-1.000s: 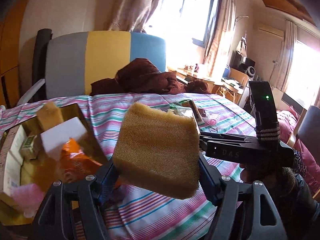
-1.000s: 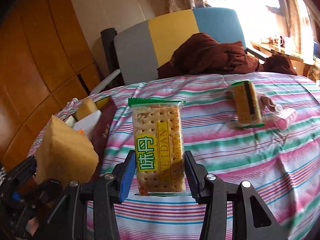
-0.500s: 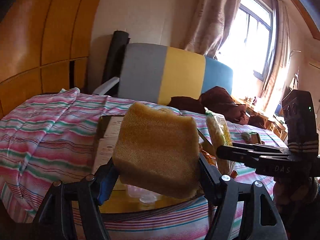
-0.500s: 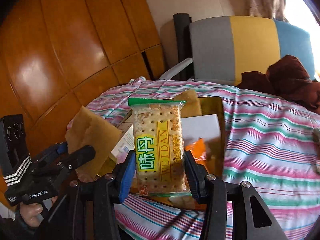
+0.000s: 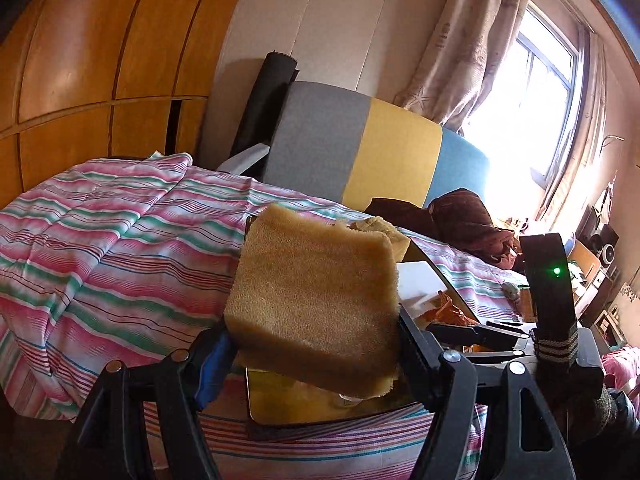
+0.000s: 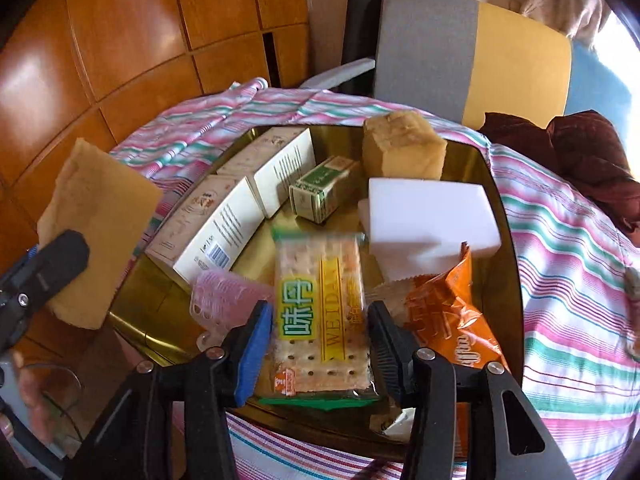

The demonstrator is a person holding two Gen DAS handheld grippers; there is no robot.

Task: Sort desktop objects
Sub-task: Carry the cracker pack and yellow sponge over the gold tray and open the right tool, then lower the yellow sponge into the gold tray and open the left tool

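A tan sponge [image 5: 316,300] fills the left wrist view, and my left gripper [image 5: 314,338] is shut on it just above the near edge of the gold tray [image 5: 296,408]. The right wrist view looks down into the same gold tray [image 6: 504,184]. Over its middle hangs a green-edged cracker packet [image 6: 320,280], with my right gripper [image 6: 320,320] shut on its lower half. The held sponge [image 6: 100,228] hovers past the tray's left rim. My right gripper [image 5: 480,332] reaches in from the right in the left wrist view.
The tray holds two white boxes [image 6: 224,220], a small green box [image 6: 324,188], another tan sponge [image 6: 404,148], a white foam block [image 6: 432,220], an orange snack bag [image 6: 452,320] and a pink hair roller [image 6: 224,300]. Striped cloth [image 5: 100,248] covers the table; a chair [image 6: 472,56] stands behind.
Both grippers have swung left and closed in on the tray. The right one now looks down into it, with the cracker packet low over its contents. Each still holds its object.
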